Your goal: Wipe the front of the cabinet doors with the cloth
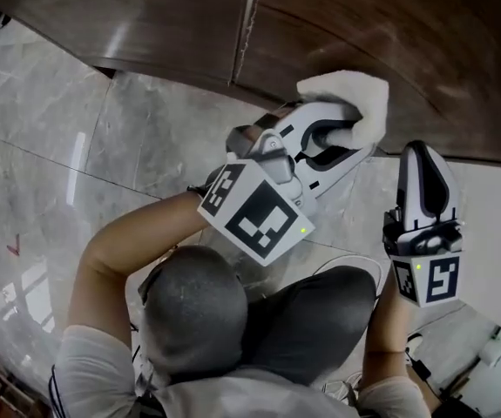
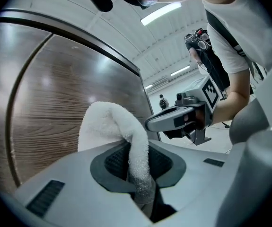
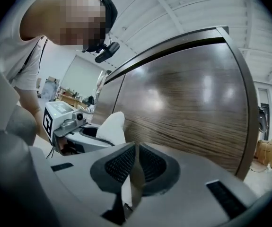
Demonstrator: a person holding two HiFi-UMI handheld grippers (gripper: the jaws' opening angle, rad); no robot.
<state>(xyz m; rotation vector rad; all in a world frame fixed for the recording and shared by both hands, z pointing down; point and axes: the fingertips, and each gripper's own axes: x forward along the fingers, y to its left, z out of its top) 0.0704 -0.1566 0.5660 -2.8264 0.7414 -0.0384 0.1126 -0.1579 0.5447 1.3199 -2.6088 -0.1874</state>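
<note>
The white cloth (image 1: 348,97) is pinched in my left gripper (image 1: 348,136), which is shut on it. It bulges out past the jaws and lies against the lower part of the dark brown wooden cabinet door (image 1: 381,42). In the left gripper view the cloth (image 2: 111,126) folds down between the pads of the left gripper (image 2: 139,176), with the door (image 2: 55,93) right behind it. My right gripper (image 1: 424,152) hangs just right of the cloth, shut and holding nothing. Its own view shows the right gripper (image 3: 135,170) with jaws together, facing the door (image 3: 188,108), the cloth (image 3: 111,126) at its left.
A vertical seam (image 1: 248,24) divides the two door fronts. Grey marble floor (image 1: 84,138) spreads out below the cabinet. Cables and a white fitting (image 1: 494,348) lie on the floor at the lower right. The person's knees are close under the grippers.
</note>
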